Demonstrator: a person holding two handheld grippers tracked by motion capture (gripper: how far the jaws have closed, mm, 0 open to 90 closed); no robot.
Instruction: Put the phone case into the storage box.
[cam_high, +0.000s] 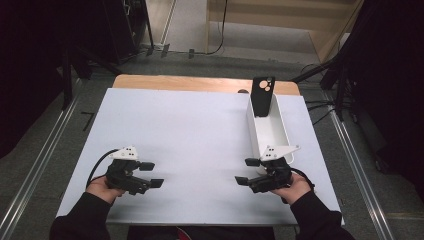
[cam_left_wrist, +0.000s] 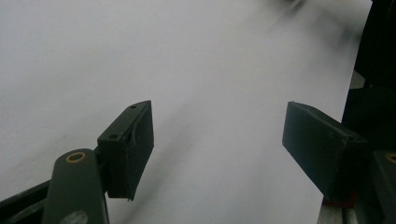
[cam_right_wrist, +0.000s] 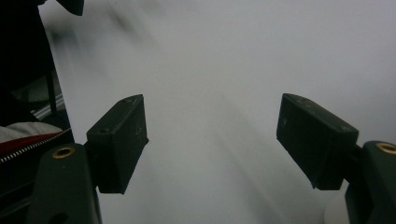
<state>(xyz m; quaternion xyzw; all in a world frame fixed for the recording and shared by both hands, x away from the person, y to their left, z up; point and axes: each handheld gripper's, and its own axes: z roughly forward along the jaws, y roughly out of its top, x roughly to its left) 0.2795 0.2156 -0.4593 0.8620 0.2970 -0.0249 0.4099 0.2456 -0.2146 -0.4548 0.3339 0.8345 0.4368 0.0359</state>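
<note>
While both of the person's hands rest low at the near edge of the white tabletop (cam_high: 190, 130), each grips a hand-held gripper pointing inward toward the middle. At the near left, the left hand-held gripper (cam_high: 151, 174) has its 2 jaws spread wide with nothing between them; the left gripper view shows bare white surface in the gap. At the near right, the right hand-held gripper (cam_high: 247, 171) likewise stands wide apart and empty, and its own view shows blank surface between the black pads (cam_right_wrist: 122, 140). Just beyond the right hand-held gripper, close to its grey plate, lies a long white tray (cam_high: 280, 131) running away along the right side of the tabletop. At the tray's far end a black phone case (cam_high: 263, 95) stands upright, seemingly leaning inside the tray, though its lower edge is hard to make out.
</note>
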